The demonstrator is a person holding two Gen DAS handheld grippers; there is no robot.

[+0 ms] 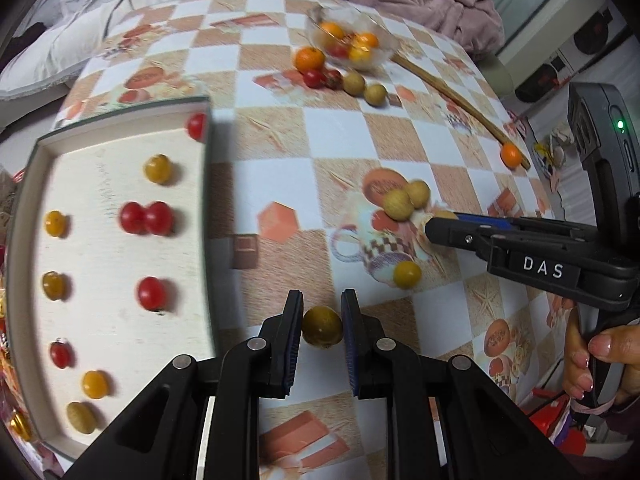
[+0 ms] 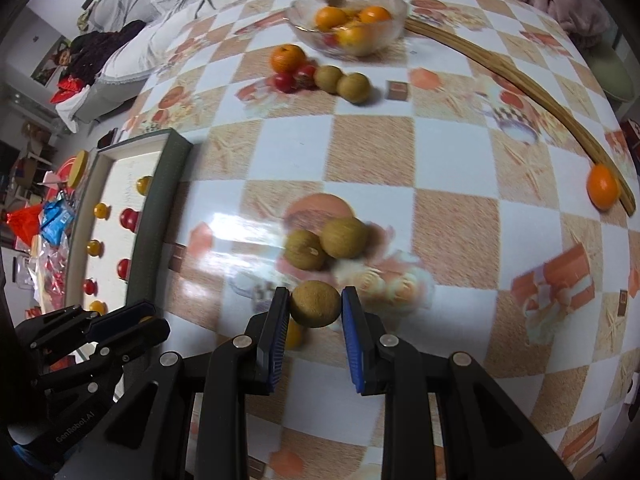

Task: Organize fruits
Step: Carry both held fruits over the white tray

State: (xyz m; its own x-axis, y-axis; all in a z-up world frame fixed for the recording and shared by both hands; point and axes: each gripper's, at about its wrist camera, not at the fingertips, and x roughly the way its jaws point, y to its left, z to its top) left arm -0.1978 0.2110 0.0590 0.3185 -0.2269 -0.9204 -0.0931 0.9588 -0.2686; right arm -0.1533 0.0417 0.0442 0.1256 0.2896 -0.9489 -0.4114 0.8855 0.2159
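Observation:
My left gripper [image 1: 322,326] is shut on a yellow cherry tomato [image 1: 322,327], held just right of the white tray [image 1: 100,360]. The tray holds rows of red and yellow tomatoes and one brown longan [image 1: 81,417]. My right gripper [image 2: 315,305] is shut on a brown longan [image 2: 315,304], beside two more longans [image 2: 344,238] on the table. In the left wrist view the right gripper [image 1: 434,226] comes in from the right. A yellow tomato [image 1: 407,274] lies below it. In the right wrist view the left gripper [image 2: 132,318] is at lower left.
A glass bowl [image 2: 394,12] of oranges and tomatoes stands at the far side, with an orange [image 2: 287,58], red tomatoes and two longans [image 2: 352,87] beside it. A curved wooden stick [image 2: 520,84] ends at a small orange [image 2: 602,186]. Blankets lie beyond the table.

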